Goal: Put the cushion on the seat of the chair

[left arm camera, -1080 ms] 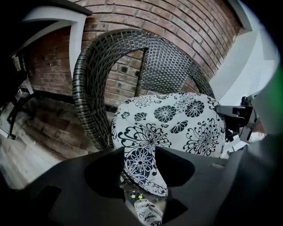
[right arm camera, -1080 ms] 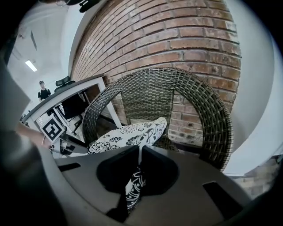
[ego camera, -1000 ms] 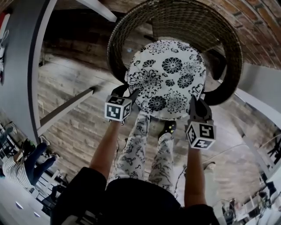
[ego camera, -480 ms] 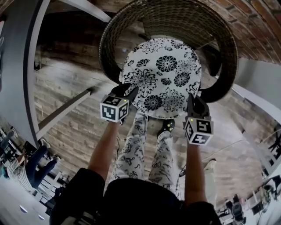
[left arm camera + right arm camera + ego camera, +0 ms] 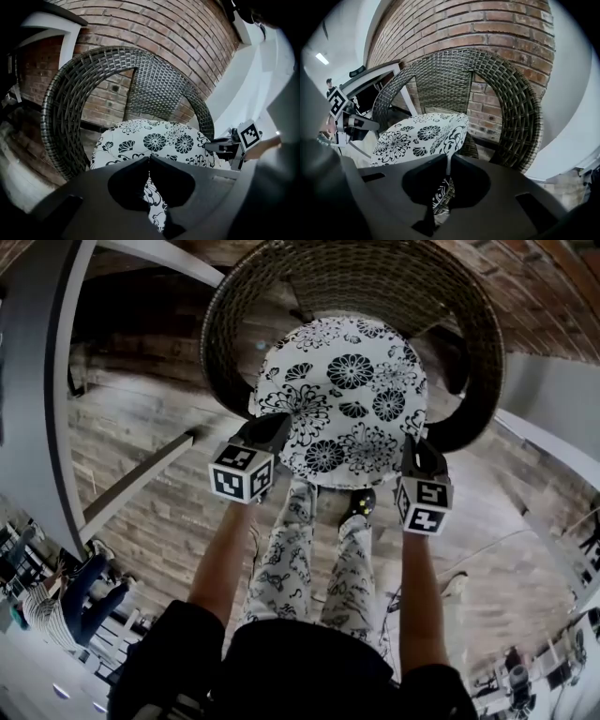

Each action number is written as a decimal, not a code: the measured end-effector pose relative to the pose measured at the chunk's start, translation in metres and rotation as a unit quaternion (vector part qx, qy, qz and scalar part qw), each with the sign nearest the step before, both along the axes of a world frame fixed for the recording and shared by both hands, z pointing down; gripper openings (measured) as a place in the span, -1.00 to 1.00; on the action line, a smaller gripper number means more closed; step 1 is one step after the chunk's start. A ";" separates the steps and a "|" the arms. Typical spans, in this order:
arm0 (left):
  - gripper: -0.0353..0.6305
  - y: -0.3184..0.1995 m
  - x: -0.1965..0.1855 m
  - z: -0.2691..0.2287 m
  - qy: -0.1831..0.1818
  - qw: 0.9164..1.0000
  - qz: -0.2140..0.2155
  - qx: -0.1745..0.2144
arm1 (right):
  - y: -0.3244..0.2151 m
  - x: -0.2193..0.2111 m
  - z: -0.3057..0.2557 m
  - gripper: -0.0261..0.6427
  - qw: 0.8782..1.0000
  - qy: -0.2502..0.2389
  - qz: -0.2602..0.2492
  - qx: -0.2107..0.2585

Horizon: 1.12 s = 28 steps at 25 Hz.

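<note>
At lower centre of the left gripper view, the left gripper (image 5: pixel 149 160) shows its jaws brought together. They have just been closing, and the near rim of the cushion (image 5: pixel 342 399) is pinched between them.

At lower centre of the right gripper view, the right gripper (image 5: pixel 448 161) stands narrow on the same near rim, further along. Its jaws have just been opening by a small amount, with patterned fabric in the slit between them.

In the head view the cushion occupies upper centre, carried at its lower left and lower right edges. Its far edge reaches into the bowl of the wicker chair (image 5: pixel 473 352). The seat (image 5: pixel 471 144) shows just under the cushion's right edge; contact cannot be confirmed.

Step in hand, as judged: lowering the cushion onto the seat. The next move calls for:
- centring the cushion over the seat
- settling it flat
- releasing both grippers
</note>
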<state>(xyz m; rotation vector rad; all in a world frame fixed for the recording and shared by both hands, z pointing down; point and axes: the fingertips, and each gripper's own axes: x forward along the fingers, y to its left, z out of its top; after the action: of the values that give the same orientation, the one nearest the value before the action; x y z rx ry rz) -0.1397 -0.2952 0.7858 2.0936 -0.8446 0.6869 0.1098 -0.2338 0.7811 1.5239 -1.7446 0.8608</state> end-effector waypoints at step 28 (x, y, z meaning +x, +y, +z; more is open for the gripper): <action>-0.88 0.005 -0.003 -0.024 0.033 0.999 -0.001 0.031 | 0.020 0.016 0.018 -0.37 0.998 0.009 0.052 -0.038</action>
<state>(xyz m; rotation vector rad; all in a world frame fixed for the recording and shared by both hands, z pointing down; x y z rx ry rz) -0.1428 -0.2904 0.7618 2.1585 -0.8398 0.5940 0.1258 -0.2137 0.7989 1.5784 -1.6141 0.9513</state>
